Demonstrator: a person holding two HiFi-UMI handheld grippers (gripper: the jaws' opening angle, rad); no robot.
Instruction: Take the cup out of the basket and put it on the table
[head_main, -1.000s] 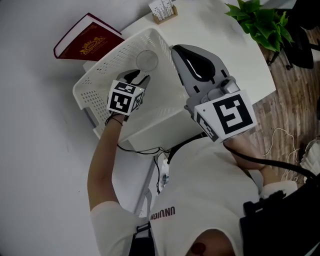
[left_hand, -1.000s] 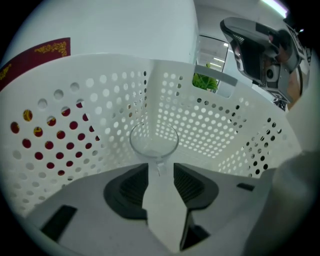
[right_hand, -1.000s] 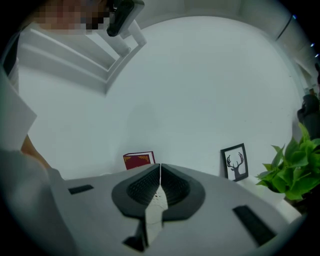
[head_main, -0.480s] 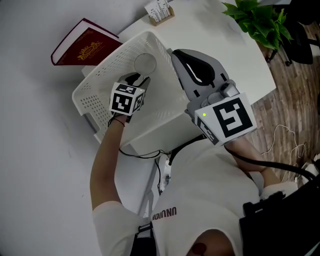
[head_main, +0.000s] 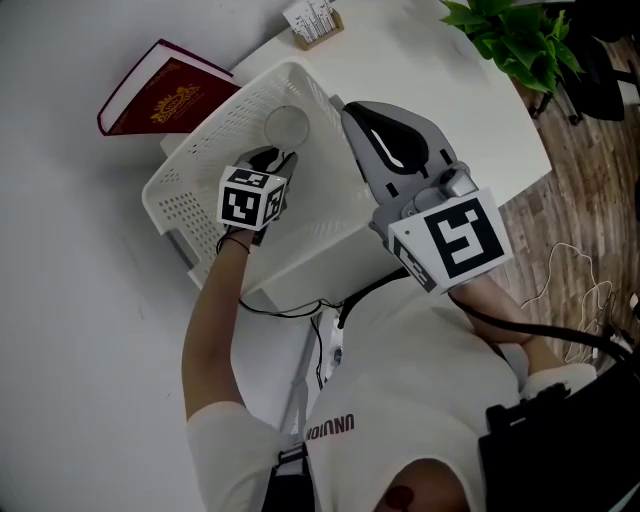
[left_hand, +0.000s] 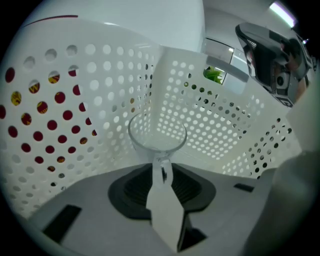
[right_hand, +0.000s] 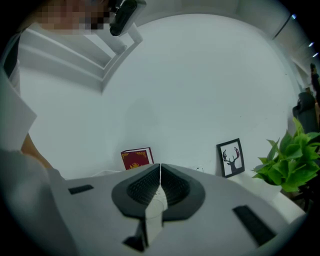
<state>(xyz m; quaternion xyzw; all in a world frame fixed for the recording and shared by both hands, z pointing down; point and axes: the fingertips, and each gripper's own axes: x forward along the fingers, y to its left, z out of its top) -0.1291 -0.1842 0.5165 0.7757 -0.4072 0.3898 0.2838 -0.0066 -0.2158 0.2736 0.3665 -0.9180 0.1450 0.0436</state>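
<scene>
A clear glass cup (head_main: 287, 125) stands inside the white perforated basket (head_main: 195, 165), near its far corner. My left gripper (head_main: 279, 160) reaches down into the basket. In the left gripper view its jaws (left_hand: 162, 172) have just been closing, and they now pinch the near wall of the cup (left_hand: 157, 132) at the rim. My right gripper (head_main: 352, 108) hovers over the basket's right side, shut with nothing between its pads (right_hand: 160, 175); it points over the table toward the wall.
A red book (head_main: 165, 85) leans behind the basket against the wall. On the white table (head_main: 440, 70) are a card holder (head_main: 318, 22) and a green plant (head_main: 520, 40). A framed deer picture (right_hand: 231, 157) stands at the back.
Both grippers keep their places. Only the head view has drifted slightly, so the basket and book sit a little further left in the picture.
</scene>
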